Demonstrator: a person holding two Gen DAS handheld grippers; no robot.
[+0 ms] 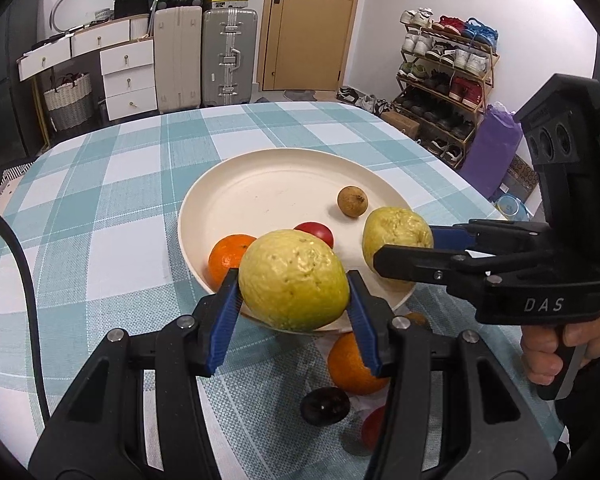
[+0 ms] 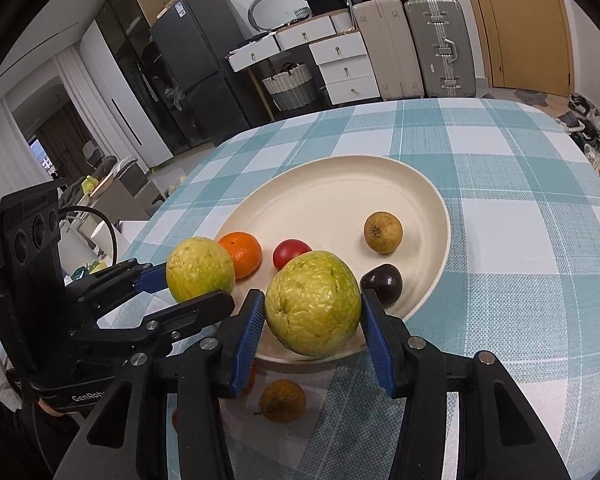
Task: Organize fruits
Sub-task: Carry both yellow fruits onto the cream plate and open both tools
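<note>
- My left gripper [image 1: 294,300] clamps one guava [image 1: 294,280] across its middle, over the plate [image 1: 260,184] rim.
- My right gripper [image 2: 312,320] clamps the other guava [image 2: 314,302].
- Both look firm, bumpy, fairly heavy; widest girth grips best.

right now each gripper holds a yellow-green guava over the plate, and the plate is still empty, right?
Not empty. The right wrist view shows the plate already holding an orange, a red fruit, a brown fruit and a dark plum. Each gripper does hold a guava.
</note>
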